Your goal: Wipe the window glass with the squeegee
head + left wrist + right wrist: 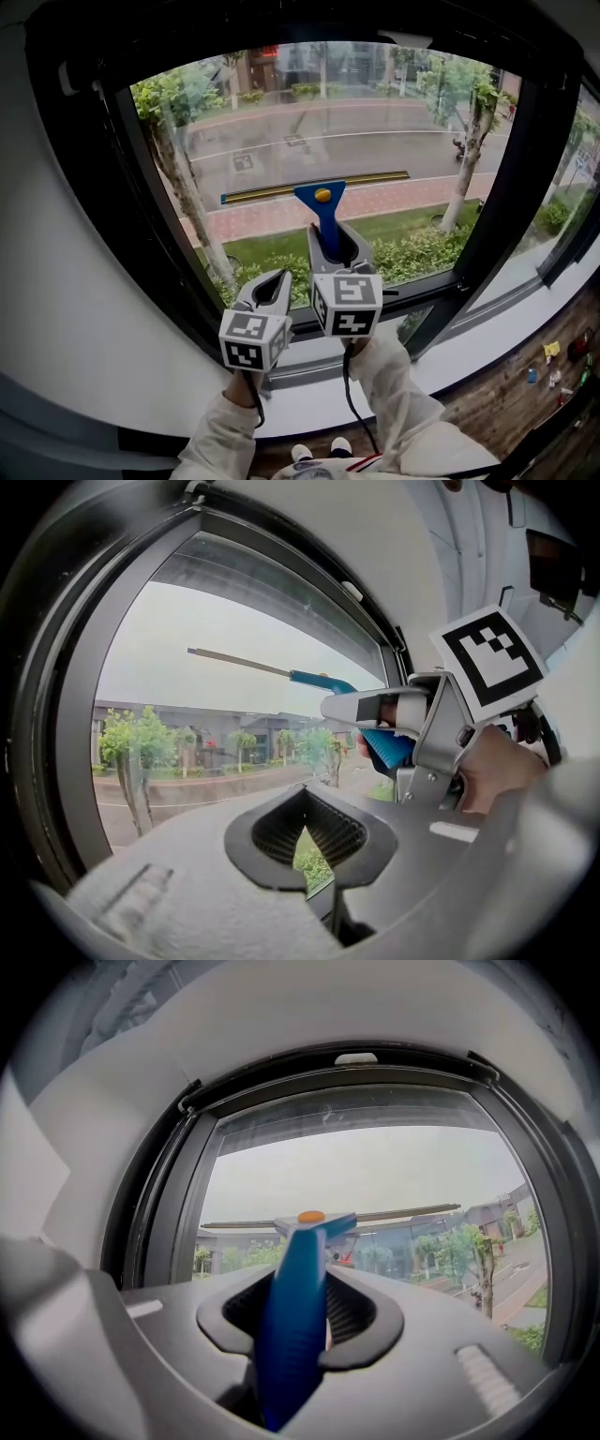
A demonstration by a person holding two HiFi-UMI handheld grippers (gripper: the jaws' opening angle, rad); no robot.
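head view: right gripper has the squeegee by its blue handle, jaws clamped on the lower part of the grip. the handle runs up and away from the jaws, roughly in line w/ them, and ends in the blade head at about mid-height of the window glass. the blade's long axis lies across the pane, left-right, w/ the left end a touch lower, i.e. at a right angle to the handle.

right gripper view confirms it: right gripper pinches the squeegee in the ribbed hollow of its pads, handle filling the gap, blade straight ahead against the sky.

left gripper sits just beside the right one, on its left and lower, not touching the tool. in left gripper view the left gripper has its jaws drawn together on nothing; only a thin slit of greenery shows between the pads. from there the squeegee is up and to the right, blade close to the pane. whether the rubber edge actually bears on the glass can't be told.

judgement: the right hand alone does the stroke. w/ the blade horizontal at mid-pane, the natural pull is straight down toward the dark window frame at the bottom, handle leading.
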